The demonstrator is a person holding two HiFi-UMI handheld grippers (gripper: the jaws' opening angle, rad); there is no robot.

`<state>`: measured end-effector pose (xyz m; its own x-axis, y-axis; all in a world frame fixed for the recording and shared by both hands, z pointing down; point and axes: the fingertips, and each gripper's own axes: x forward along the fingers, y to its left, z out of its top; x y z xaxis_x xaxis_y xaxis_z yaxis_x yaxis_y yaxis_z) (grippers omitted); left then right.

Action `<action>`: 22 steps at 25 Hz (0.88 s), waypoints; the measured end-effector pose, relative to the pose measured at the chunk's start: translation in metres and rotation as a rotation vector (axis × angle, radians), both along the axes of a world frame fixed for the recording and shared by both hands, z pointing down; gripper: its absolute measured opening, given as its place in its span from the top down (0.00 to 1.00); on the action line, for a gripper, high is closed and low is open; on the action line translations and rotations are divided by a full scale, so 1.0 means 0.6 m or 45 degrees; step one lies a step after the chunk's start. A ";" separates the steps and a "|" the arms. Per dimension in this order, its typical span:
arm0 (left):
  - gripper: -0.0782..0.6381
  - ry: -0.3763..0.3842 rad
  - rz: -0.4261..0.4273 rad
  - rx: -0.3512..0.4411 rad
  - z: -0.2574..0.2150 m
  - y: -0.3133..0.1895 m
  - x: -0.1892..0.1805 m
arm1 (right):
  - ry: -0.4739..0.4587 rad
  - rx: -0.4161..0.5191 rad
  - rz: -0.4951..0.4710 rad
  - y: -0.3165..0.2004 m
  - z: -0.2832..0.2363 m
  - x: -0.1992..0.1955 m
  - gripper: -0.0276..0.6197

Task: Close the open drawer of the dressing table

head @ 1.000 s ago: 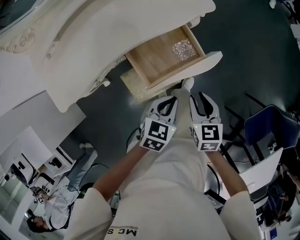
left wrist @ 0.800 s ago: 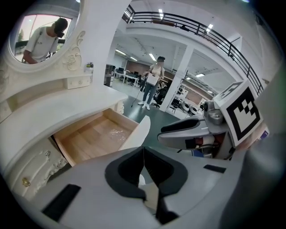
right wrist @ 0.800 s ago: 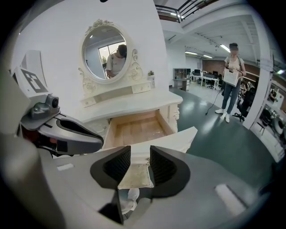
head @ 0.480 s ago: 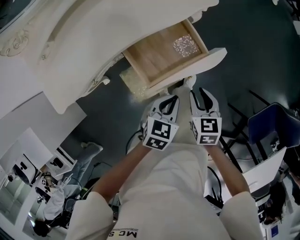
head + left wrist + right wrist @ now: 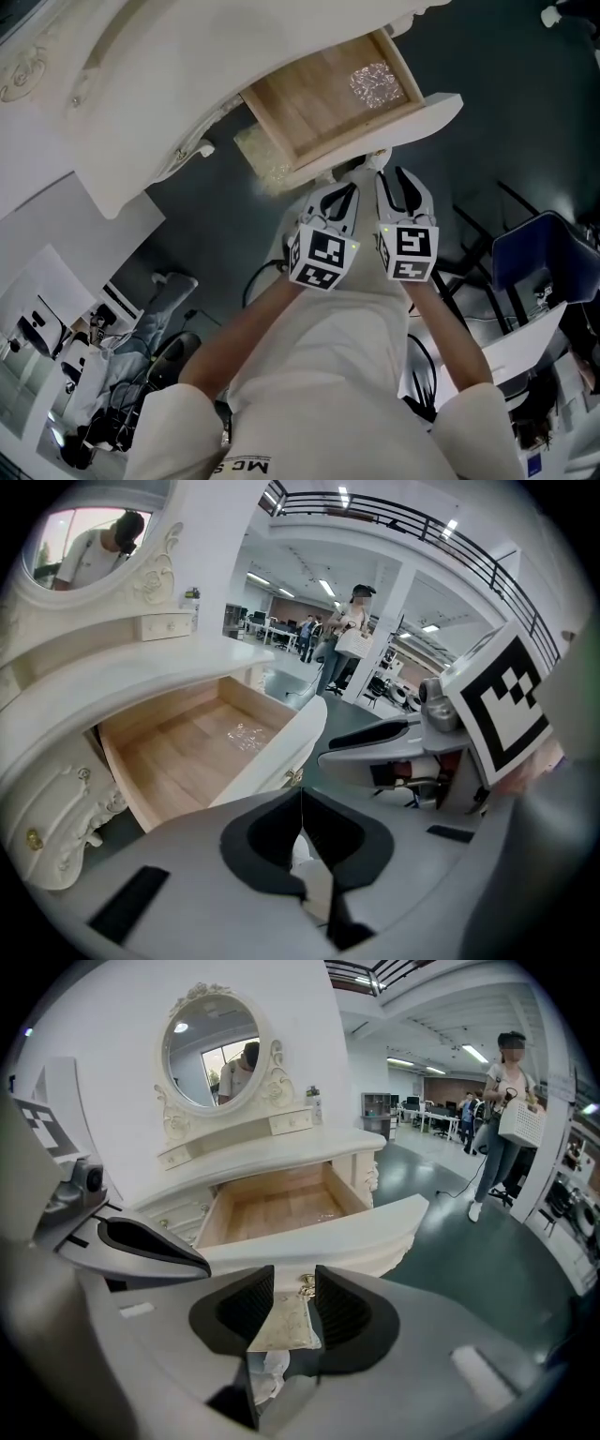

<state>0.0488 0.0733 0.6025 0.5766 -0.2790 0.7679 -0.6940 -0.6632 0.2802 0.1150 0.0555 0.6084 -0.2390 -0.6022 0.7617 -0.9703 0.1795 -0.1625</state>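
Note:
The white dressing table [image 5: 178, 75] has its drawer [image 5: 323, 98] pulled out, showing a wooden bottom with a small shiny crumpled scrap [image 5: 375, 86] on it. The curved white drawer front [image 5: 384, 131] faces me. Both grippers hang side by side just in front of and below it, touching nothing. My left gripper [image 5: 337, 199] has its pads pressed together, with nothing between them [image 5: 301, 794]. My right gripper [image 5: 398, 186] is open [image 5: 294, 1274]. Seen through its gap is the drawer's brass knob [image 5: 307, 1285], still some way off.
A cream patterned stool cushion [image 5: 258, 155] sits under the drawer. A blue chair [image 5: 544, 253] and white boxes stand to the right. Cables lie on the dark floor. One person [image 5: 506, 1119] stands behind the table to the right, and another [image 5: 122, 352] is at lower left.
Both grippers have sunk together and sit a little closer to the drawer front in the head view. The drawer stands as far out as before.

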 end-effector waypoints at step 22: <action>0.88 -0.057 -0.048 -0.042 0.056 0.013 -0.009 | 0.008 -0.097 0.020 -0.018 0.098 0.007 0.76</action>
<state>0.0431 0.0813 0.6363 0.5309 -0.2742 0.8019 -0.7307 -0.6274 0.2692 0.1192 0.0446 0.6675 -0.2254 -0.5460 0.8069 -0.9738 0.1519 -0.1693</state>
